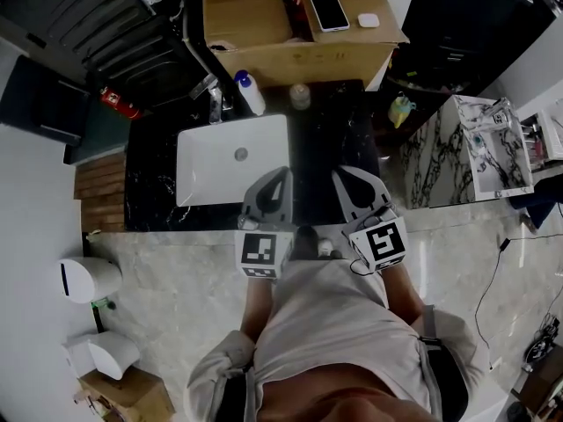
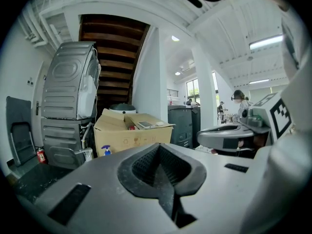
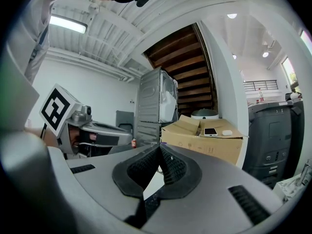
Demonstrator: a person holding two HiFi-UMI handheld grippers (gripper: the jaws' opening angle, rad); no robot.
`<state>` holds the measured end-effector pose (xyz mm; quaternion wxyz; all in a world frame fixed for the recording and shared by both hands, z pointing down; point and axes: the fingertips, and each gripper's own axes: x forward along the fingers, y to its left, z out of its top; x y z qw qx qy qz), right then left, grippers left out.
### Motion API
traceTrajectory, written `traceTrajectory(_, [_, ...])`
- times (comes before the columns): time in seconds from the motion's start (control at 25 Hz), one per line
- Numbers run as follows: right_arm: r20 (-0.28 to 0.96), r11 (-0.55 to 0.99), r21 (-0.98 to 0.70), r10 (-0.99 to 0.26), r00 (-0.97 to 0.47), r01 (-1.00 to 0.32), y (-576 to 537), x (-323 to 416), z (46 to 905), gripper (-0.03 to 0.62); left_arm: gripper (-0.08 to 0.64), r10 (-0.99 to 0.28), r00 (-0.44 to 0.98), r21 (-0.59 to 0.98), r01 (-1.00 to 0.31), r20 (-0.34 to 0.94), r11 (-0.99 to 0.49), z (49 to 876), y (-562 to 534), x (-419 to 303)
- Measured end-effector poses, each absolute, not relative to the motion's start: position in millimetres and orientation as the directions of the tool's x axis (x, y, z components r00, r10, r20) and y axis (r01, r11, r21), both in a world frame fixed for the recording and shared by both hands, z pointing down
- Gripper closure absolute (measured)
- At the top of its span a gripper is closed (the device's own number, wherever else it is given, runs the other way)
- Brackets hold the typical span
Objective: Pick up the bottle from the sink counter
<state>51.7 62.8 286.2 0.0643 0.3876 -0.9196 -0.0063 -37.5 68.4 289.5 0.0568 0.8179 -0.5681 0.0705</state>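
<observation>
A white bottle with a blue cap (image 1: 250,91) stands at the back of the black sink counter (image 1: 330,139), behind the white basin (image 1: 211,170). The left gripper view shows the bottle (image 2: 106,150) small and far off, in front of the cardboard box. My left gripper (image 1: 283,174) hovers over the basin's right front corner, well short of the bottle. Its jaws are shut with nothing between them (image 2: 158,146). My right gripper (image 1: 338,174) hangs beside it over the counter's front part, and its pads meet at the tip (image 3: 159,147), holding nothing.
A small clear bottle (image 1: 301,95) stands right of the blue-capped one. A faucet (image 1: 214,90) rises at the basin's back. Behind the counter is a cardboard box (image 1: 264,25) with a phone (image 1: 328,10) on top. A marble-topped table (image 1: 440,161) stands to the right.
</observation>
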Motion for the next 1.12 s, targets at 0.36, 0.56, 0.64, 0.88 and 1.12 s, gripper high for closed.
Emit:
traceTrajectory(0.36, [0.137, 0.687, 0.063, -0.725, -0.675, -0.724, 26, 35, 294, 0.600, 0.558, -0.912, 0.362, 0.024, -0.931, 0.194, -0.365, 298, 31, -55])
traceTrajectory(0.56, [0.160, 0.675, 0.060, -0.734, -0.660, -0.735, 4, 22, 300, 0.600, 0.558, -0.899, 0.387, 0.039, -0.921, 0.207, -0.388, 307, 7, -66])
traceTrajectory(0.64, [0.179, 0.670, 0.063, -0.737, -0.652, -0.740, -6, 17, 304, 0.600, 0.558, -0.892, 0.398, 0.044, -0.916, 0.214, -0.398, 311, -3, -71])
traceTrajectory(0.88, [0.202, 0.641, 0.054, -0.758, -0.621, -0.765, -30, 4, 313, 0.600, 0.558, -0.873, 0.430, 0.068, -0.902, 0.231, -0.426, 325, -31, -84])
traceTrajectory(1.12, [0.242, 0.623, 0.066, -0.768, -0.593, -0.780, -49, -7, 327, 0.600, 0.558, -0.845, 0.474, 0.097, -0.880, 0.249, -0.465, 344, -52, -92])
